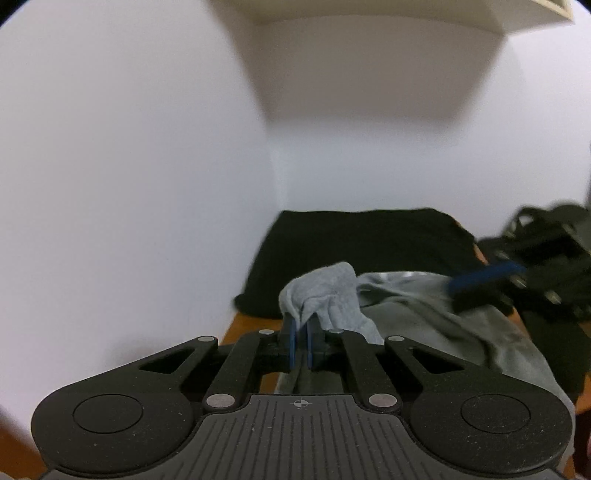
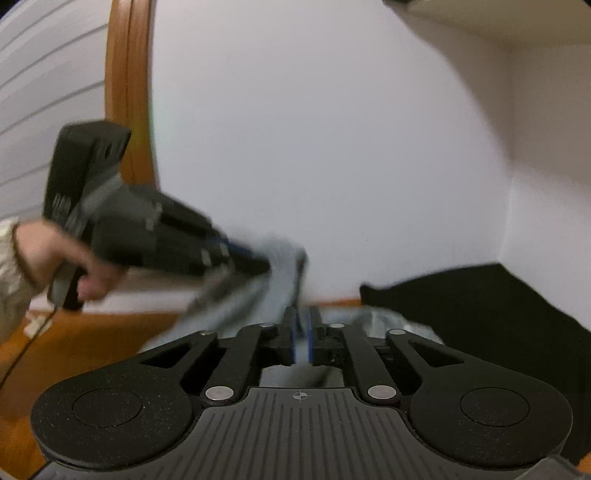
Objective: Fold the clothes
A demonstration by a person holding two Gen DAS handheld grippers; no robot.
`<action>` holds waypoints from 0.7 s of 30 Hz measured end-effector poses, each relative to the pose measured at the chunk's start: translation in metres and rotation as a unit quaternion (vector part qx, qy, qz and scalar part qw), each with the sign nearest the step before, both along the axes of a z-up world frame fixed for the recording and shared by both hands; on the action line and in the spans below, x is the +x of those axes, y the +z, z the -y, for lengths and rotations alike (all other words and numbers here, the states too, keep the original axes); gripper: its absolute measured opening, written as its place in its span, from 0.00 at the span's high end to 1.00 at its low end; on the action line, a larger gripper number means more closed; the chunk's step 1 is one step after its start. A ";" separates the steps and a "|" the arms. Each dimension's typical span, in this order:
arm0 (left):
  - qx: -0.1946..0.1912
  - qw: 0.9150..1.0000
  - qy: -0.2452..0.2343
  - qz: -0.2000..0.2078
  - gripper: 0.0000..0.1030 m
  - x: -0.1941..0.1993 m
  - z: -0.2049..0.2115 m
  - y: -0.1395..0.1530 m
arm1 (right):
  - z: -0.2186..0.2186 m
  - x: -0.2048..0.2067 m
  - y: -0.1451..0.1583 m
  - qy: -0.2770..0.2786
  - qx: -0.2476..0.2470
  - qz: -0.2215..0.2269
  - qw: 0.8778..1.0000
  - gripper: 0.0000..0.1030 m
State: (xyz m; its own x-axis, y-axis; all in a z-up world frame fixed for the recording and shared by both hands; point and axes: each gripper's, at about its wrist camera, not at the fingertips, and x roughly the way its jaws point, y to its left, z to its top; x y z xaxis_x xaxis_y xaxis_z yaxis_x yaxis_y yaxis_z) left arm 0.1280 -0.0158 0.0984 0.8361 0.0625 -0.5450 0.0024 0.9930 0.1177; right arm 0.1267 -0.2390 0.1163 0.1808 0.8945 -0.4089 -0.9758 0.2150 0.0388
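Note:
A grey garment [image 1: 413, 306] is held up off the wooden table [image 1: 251, 325] between both grippers. My left gripper [image 1: 301, 325] is shut on a bunched corner of the grey cloth, which folds over its blue-padded fingertips. In the left wrist view the right gripper [image 1: 480, 280] shows blurred at the right, pinching the other part of the garment. My right gripper [image 2: 302, 321] is shut on the grey garment [image 2: 273, 291], with cloth showing between its pads. The left gripper [image 2: 258, 262] appears blurred at the left of the right wrist view, held by a hand [image 2: 55, 254].
A black garment [image 1: 365, 251] lies flat on the table against the white wall; it also shows as black cloth [image 2: 491, 321] at the right. A wooden door frame [image 2: 127, 88] stands at the left. A white shelf [image 1: 369, 11] overhangs above.

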 end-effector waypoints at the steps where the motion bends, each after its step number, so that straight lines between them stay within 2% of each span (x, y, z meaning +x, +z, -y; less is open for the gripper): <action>1: -0.006 1.000 0.008 0.001 0.94 -0.003 -0.005 -0.001 | 0.006 0.001 -0.004 0.001 -0.009 0.002 1.000 0.80; 3: -0.018 1.000 0.024 0.003 0.94 -0.009 -0.015 -0.003 | 0.018 0.001 -0.012 0.004 -0.026 0.004 1.000 0.67; 8: -0.043 0.998 0.052 0.005 0.94 -0.017 -0.034 -0.011 | 0.046 0.003 -0.026 0.010 -0.051 -0.006 0.999 0.59; 10: -0.047 0.997 0.056 0.007 0.94 -0.016 -0.036 -0.012 | 0.049 0.000 -0.029 0.017 -0.060 0.000 0.998 0.53; 14: -0.052 0.997 0.063 0.011 0.94 -0.029 -0.037 -0.012 | 0.041 -0.005 -0.027 0.022 -0.078 0.030 0.996 0.49; 17: -0.055 0.996 0.070 0.014 0.94 -0.027 -0.036 -0.015 | 0.036 0.002 -0.030 0.016 -0.094 0.033 0.995 0.49; 19: -0.057 0.996 0.074 0.015 0.94 -0.031 -0.038 -0.016 | 0.034 0.006 -0.033 0.011 -0.097 0.033 0.995 0.50; 20: -0.057 0.995 0.076 0.016 0.94 -0.033 -0.039 -0.016 | 0.034 0.008 -0.033 0.009 -0.098 0.032 0.995 0.57; 21: -0.058 0.995 0.079 0.017 0.94 -0.035 -0.040 -0.016 | 0.034 0.009 -0.034 0.009 -0.098 0.031 0.995 0.83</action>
